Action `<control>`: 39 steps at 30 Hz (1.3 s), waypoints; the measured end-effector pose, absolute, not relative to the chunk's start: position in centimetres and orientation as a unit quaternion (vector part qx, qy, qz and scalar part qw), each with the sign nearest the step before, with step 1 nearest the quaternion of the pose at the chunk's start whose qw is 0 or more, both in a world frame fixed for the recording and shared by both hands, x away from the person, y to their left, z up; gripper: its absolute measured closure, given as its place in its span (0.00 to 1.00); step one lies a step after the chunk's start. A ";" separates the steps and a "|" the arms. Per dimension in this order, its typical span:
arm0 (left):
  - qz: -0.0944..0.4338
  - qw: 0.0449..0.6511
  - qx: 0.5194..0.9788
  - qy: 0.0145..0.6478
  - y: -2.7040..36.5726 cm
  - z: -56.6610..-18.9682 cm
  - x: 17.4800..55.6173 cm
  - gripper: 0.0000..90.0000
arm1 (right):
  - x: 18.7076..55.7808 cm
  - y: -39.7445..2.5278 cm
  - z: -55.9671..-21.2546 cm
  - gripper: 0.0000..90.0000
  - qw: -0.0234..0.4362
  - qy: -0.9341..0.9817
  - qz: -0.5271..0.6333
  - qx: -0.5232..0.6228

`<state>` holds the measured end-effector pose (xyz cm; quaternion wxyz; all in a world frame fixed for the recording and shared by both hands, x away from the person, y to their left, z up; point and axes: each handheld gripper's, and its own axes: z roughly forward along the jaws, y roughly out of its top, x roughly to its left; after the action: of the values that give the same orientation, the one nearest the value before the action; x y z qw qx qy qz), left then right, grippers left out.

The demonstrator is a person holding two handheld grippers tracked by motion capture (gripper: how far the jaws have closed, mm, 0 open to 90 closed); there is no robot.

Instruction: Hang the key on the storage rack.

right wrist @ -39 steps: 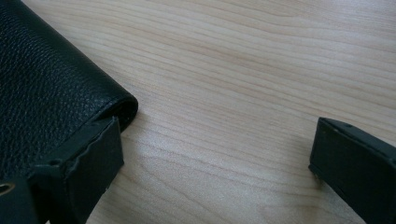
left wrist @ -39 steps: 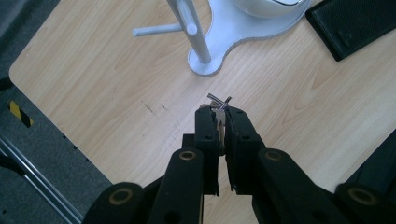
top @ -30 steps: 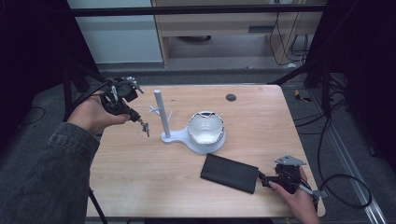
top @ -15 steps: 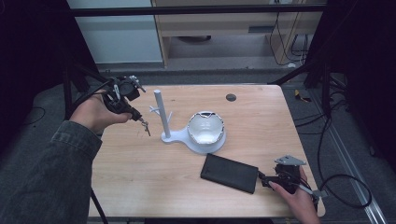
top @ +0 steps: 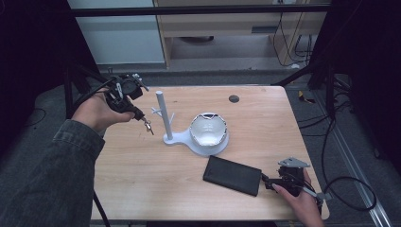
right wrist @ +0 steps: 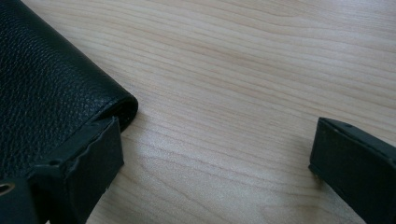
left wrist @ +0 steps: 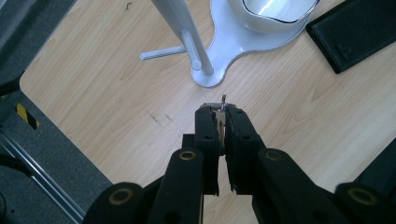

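A: High view: left tool (top: 147,124) is clamped on a small key (left wrist: 222,108), hovering at 9 o'clock of the white stand (top: 163,118); probably for hanging?

B: Likely. Right tool (top: 268,182) sits spread apart, steadying the black wallet (top: 232,175).

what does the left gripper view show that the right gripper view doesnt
Left gripper view: the left gripper with jaws shut on a small metal key, above the white stand with its post, pegs and bowl.

Right gripper view: the right gripper with jaws wide apart, one jaw against the wallet's rounded corner, and the leather grain close up.

Both: the black wallet and the wooden table.
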<state>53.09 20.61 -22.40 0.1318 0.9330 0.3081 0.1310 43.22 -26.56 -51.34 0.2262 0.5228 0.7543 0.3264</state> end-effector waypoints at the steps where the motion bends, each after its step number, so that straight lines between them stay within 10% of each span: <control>1: 0.131 0.132 0.933 0.308 20.6 -22.4 53.1 0.94 | 43.2 -26.6 -51.3 0.03 0.226 0.755 0.325 0.523; 39: 0.132 0.131 0.934 0.304 19.2 -21.5 55.8 0.94 | 43.2 -26.6 -51.3 0.03 0.226 0.755 0.325 0.523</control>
<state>55.76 19.19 -21.46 0.1309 0.9344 0.3041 0.1319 43.21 -26.57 -51.32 0.2263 0.5231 0.7546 0.3252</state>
